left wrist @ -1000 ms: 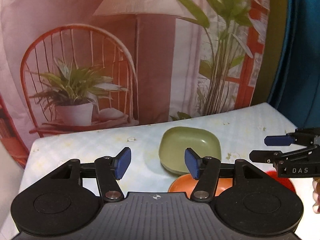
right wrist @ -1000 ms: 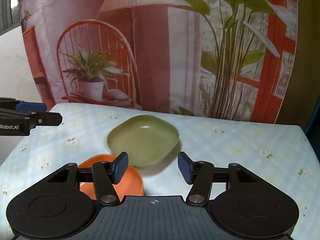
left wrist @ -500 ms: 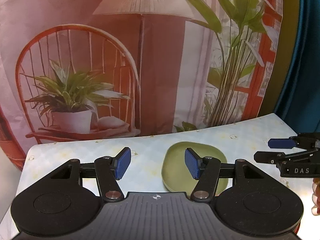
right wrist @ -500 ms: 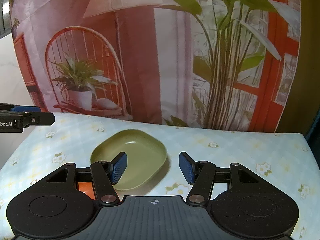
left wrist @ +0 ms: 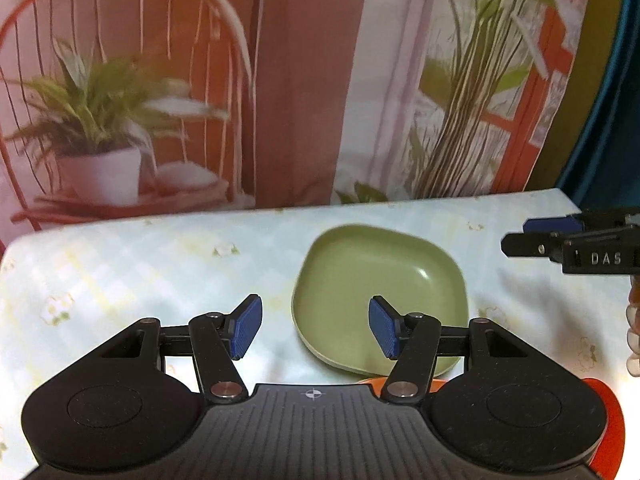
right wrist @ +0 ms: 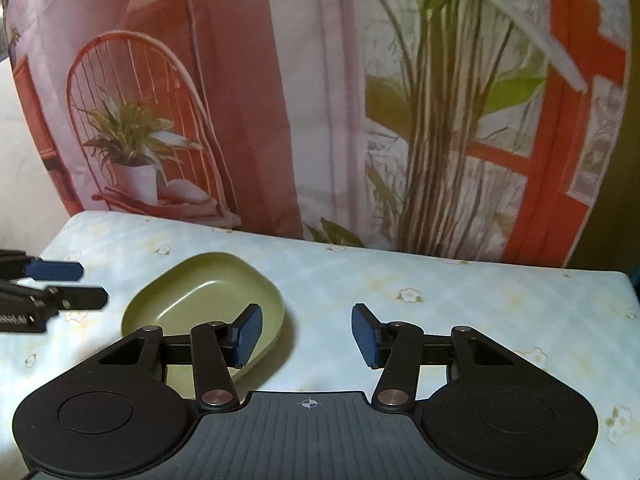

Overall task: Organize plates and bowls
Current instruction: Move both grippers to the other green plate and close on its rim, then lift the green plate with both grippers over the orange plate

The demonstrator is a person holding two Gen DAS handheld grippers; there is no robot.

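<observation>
printed fabric backdrop [right wrist: 304, 112]: fills the room behind the tabletop; shows a rust-red chair, a potted plant, a lampshade, tall green stems and an orange window frame.
dark blue curtain [left wrist: 604, 112]: hangs at the right edge in the left wrist view, beside the backdrop.
tabletop [right wrist: 460, 300]: covered in a pale blue checked cloth with small flowers; its far edge meets the backdrop.
green bowl [left wrist: 380, 284]: squarish with rounded corners, empty, upright on the cloth toward the far middle.
orange plate [left wrist: 608, 416]: only slivers show, near the bowl's near rim and mostly hidden under the left claw's body.
left claw [left wrist: 314, 330]: blue pads spread, nothing between them; its right pad sits in front of the bowl.
right claw [right wrist: 306, 334]: pads apart and bare, jaws just closed in a little; its left pad overlaps the bowl's right rim in view, and whether they touch cannot be told.
</observation>
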